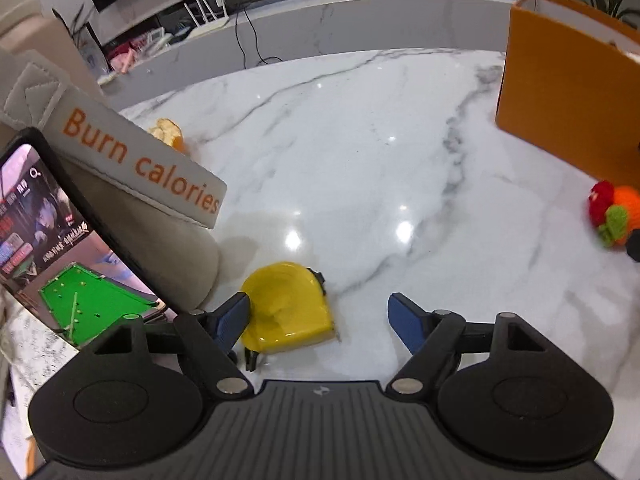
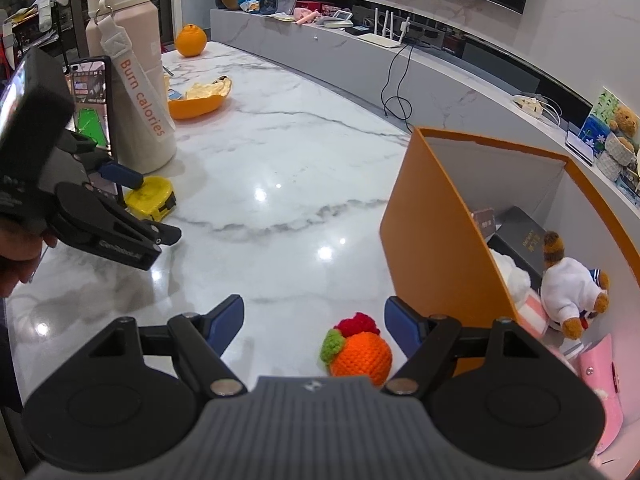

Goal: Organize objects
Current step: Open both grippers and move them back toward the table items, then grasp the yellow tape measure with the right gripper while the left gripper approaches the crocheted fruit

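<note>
A yellow tape measure (image 1: 289, 308) lies flat on the marble table, between the open fingers of my left gripper (image 1: 318, 320), close against the left finger; it also shows in the right wrist view (image 2: 152, 196). A crocheted orange fruit toy (image 2: 358, 350) with red and green tufts lies between the open fingers of my right gripper (image 2: 314, 326), nearer the right finger; it shows at the right edge of the left wrist view (image 1: 614, 212). An open orange box (image 2: 444, 232) stands at the right and holds a teddy bear (image 2: 572, 286), a black box and pink items.
A beige bottle (image 2: 134, 80) with a "Burn calories" strap (image 1: 140, 164) stands at the left, with a lit phone (image 1: 60, 248) leaning beside it. An orange peel (image 2: 200, 100) and a whole orange (image 2: 191, 41) lie beyond. The orange box (image 1: 560, 100) stands at the right.
</note>
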### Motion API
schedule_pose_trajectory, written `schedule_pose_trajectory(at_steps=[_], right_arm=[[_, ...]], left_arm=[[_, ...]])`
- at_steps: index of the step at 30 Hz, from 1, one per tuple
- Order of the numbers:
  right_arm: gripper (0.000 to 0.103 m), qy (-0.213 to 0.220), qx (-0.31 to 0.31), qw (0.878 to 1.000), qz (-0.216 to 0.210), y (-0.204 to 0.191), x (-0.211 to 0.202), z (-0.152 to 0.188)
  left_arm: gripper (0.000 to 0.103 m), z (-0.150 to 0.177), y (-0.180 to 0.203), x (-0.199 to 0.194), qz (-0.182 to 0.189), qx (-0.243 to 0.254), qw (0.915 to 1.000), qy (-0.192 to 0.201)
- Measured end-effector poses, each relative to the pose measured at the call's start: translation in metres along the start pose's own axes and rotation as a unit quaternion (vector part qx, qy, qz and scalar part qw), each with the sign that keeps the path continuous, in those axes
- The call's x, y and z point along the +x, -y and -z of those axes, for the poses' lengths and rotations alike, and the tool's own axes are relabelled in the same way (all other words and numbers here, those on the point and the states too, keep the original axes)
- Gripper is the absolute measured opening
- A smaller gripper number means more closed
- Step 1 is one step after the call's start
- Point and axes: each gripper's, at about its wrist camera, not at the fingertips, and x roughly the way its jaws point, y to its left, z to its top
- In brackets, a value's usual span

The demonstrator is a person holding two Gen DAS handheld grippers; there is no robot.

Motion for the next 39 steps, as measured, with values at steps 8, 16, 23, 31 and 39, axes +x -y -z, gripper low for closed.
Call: schedule_pose_trajectory(at_steps=[8,16,23,31,39], right_arm=[[0.079,-0.009,-0.008,1.000,-0.004,-0.004,0.000,0.005],[0.079,-0.003,-0.005,1.000,-0.004,-0.004,-0.004,0.004],[0.079,-0.009,-0.006,1.000,-0.002,-0.004,0.001,0.003],[0.079,-0.013,-0.014,1.000,0.000,-0.009,0.006,0.004],[0.079,0.070,0.013,0.995,-0.064,-0.018,0.020,-0.014]], left_arm=[[0.100,-0.002,0.001,0.004,-0.013,-0.026,0.9996,0.003],[0.103,-0.001,0.011,0.002,0.011,-0.056,0.9983,0.004],[0.103,0.006,0.036,-0.012,0.053,-0.022,0.9980,0.026],[0.094,0.010,0.046,-0.022,0.018,0.023,0.9992,0.028],[0.095,0.055,0.027,-0.046,0.081,-0.037,0.9960,-0.010]])
